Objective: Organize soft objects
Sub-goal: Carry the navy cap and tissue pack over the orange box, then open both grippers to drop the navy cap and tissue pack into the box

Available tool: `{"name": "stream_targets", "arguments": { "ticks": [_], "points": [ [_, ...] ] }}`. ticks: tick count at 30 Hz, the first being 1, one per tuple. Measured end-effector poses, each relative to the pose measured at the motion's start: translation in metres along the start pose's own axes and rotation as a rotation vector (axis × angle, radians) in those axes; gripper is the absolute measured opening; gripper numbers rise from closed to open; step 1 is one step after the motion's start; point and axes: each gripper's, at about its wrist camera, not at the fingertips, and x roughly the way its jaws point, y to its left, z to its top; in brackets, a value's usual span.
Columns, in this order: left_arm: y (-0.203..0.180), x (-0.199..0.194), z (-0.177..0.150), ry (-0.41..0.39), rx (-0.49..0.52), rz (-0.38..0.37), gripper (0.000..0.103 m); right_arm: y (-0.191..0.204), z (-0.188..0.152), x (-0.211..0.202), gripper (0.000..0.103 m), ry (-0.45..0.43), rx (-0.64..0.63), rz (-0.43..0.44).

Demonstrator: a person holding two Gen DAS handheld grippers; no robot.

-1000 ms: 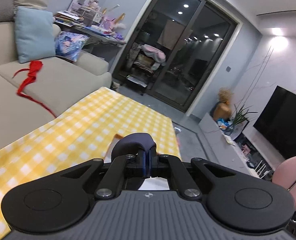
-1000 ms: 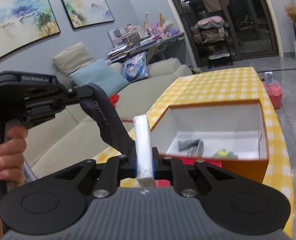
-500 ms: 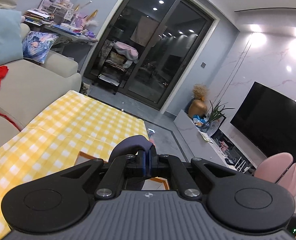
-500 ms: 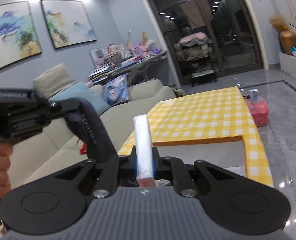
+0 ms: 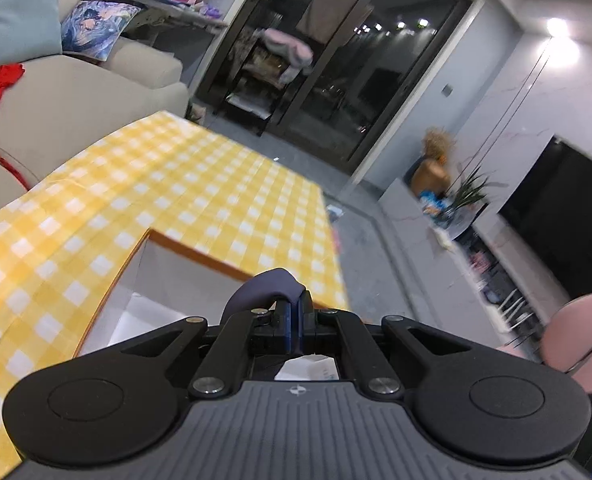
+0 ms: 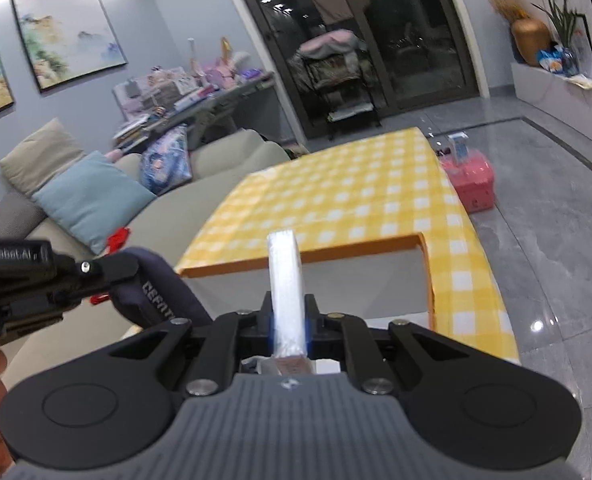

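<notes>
Swung closer over the box (image 6: 376,276) at 12 o'clock, 2 items unplaced: left gripper (image 5: 293,322) fingers clamping dark garment (image 5: 265,288), right gripper (image 6: 287,326) fingers pinching white pack (image 6: 284,280).

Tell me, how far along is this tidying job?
Midway, it seems. Both grippers are loaded: the left gripper is shut on a dark navy garment, the right gripper on a white packet, both over the orange box. Neither is dropped in yet. A red cloth lies on the sofa.

Grey walls, glossy grey floor (image 6: 556,208), beige sofa (image 6: 199,208), dark glass doors (image 5: 336,64), two paintings (image 6: 69,36).
</notes>
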Motion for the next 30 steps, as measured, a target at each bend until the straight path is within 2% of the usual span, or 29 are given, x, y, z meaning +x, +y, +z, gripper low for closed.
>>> {"name": "stream_targets", "arguments": {
  "ticks": [5, 8, 13, 17, 21, 22, 23, 24, 26, 27, 28, 29, 30],
  "points": [
    [0.006, 0.025, -0.005, 0.027, 0.010, 0.088, 0.003, -0.009, -0.006, 0.031, 0.010, 0.044, 0.036, 0.027],
    [0.009, 0.042, -0.005, 0.047, 0.037, 0.192, 0.003, -0.007, -0.010, 0.048, 0.010, 0.085, -0.017, 0.007],
    [0.015, 0.059, -0.007, 0.054, 0.046, 0.274, 0.003, -0.007, -0.006, 0.071, 0.010, 0.108, -0.058, 0.010],
    [0.019, 0.074, -0.013, 0.070, 0.092, 0.342, 0.003, -0.008, -0.005, 0.077, 0.010, 0.128, -0.061, 0.036],
    [0.030, 0.088, -0.018, 0.118, 0.049, 0.393, 0.008, -0.013, 0.000, 0.074, 0.010, 0.124, -0.064, 0.026],
    [0.031, 0.090, -0.018, 0.125, 0.039, 0.402, 0.017, -0.013, 0.000, 0.072, 0.010, 0.119, -0.057, 0.025],
    [0.033, 0.090, -0.017, 0.127, 0.027, 0.399, 0.032, -0.014, 0.001, 0.071, 0.010, 0.120, -0.052, 0.026],
    [0.033, 0.090, -0.016, 0.129, 0.020, 0.387, 0.040, -0.015, 0.001, 0.071, 0.010, 0.121, -0.051, 0.025],
    [0.033, 0.089, -0.014, 0.128, 0.009, 0.358, 0.064, -0.016, 0.000, 0.069, 0.010, 0.122, -0.041, 0.018],
    [0.032, 0.088, -0.014, 0.130, -0.004, 0.353, 0.071, -0.016, -0.001, 0.068, 0.010, 0.124, -0.034, 0.023],
    [0.034, 0.086, -0.014, 0.128, -0.040, 0.348, 0.088, -0.017, -0.003, 0.067, 0.010, 0.125, -0.033, 0.028],
    [0.036, 0.085, -0.014, 0.115, -0.087, 0.344, 0.095, -0.018, -0.004, 0.067, 0.010, 0.127, -0.040, 0.024],
    [0.037, 0.083, -0.015, 0.098, -0.128, 0.334, 0.095, -0.018, -0.004, 0.067, 0.010, 0.131, -0.048, 0.016]
  ]
}}
